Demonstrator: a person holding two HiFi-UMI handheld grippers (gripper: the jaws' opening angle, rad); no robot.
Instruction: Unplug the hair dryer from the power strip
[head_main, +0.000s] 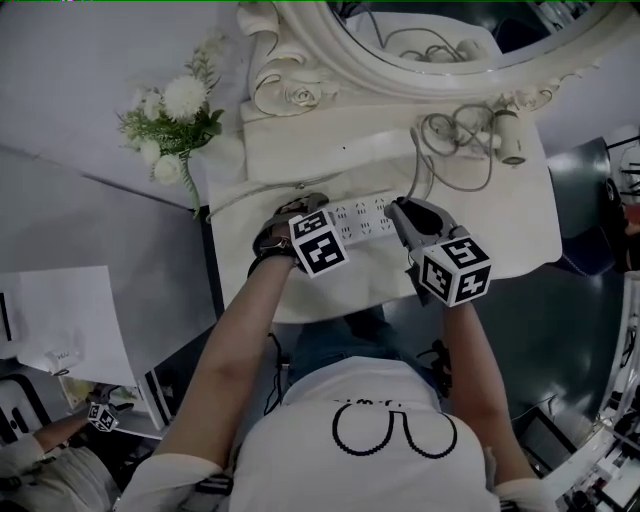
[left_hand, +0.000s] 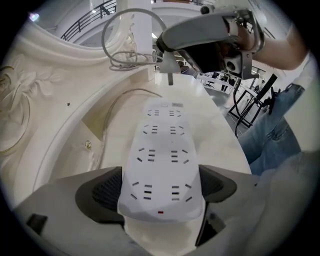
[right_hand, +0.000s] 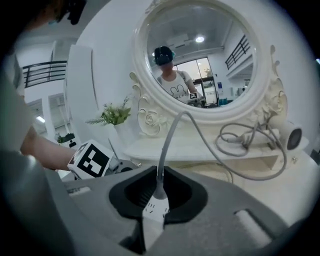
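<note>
Hand-held gripper on your right (right_hand: 157, 194) pinches the plug (right_hand: 153, 210); cord (right_hand: 169, 142) pull could twist it loose, while your left hand-held gripper (left_hand: 161, 192) clamps the strip (left_hand: 162, 150).

The power strip (left_hand: 162, 165) is white, with rows of dark slots and one small red mark at its near end. The plug (right_hand: 154, 209) is white and its cord (right_hand: 169, 137) is grey. The left gripper (left_hand: 161, 192) and right gripper (right_hand: 156, 197) are grey with black textured pads (left_hand: 102, 192) and black-and-white square markers. The table (head_main: 510, 220) and mirror frame (head_main: 300, 95) are cream-white, the frame carved with roses and scrolls. By the table's left edge the flowers (head_main: 175, 115) are white with green leaves. The hair dryer (head_main: 510, 135) is cream-white.
</note>
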